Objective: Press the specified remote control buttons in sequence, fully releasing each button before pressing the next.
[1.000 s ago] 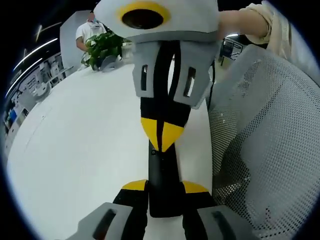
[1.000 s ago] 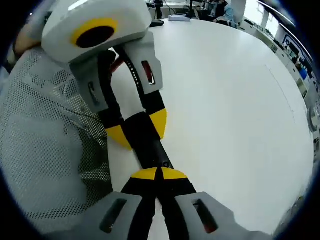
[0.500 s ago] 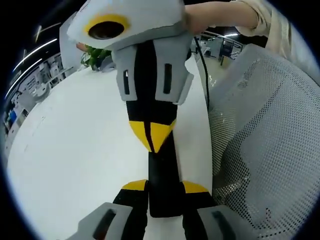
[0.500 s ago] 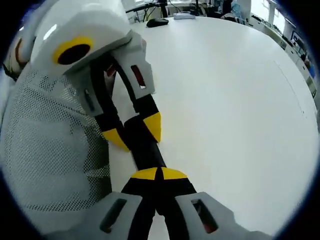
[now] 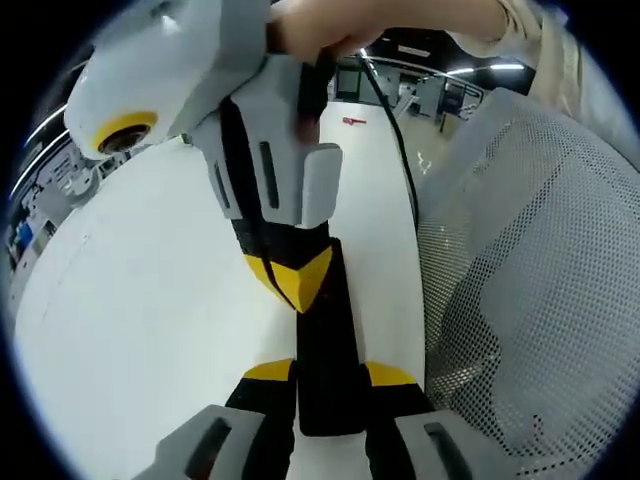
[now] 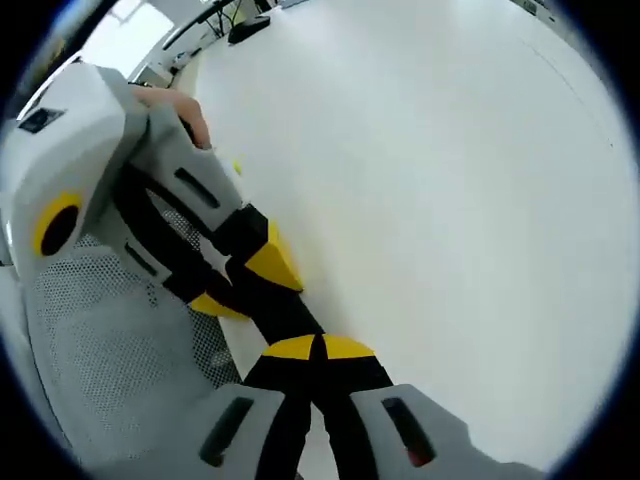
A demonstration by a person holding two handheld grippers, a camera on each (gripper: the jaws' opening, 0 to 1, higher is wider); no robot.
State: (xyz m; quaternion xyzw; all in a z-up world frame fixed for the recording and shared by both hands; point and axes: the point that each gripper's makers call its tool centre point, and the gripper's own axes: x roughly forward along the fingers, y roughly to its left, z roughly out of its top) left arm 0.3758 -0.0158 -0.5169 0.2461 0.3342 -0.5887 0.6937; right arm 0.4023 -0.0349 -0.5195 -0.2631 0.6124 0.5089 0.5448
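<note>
Left gripper [image 5: 328, 375] clamped on the black remote control [image 5: 327, 340] between its jaws. Right gripper [image 6: 315, 350], jaws together, tips on the remote's far end, over white table [image 6: 430, 200].

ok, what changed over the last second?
Right tool, jaws shut, slid down the remote toward the left tool and rolled sideways, still tip-down on it. Left tool kept its grip on the remote. Table and mesh chair unchanged.
</note>
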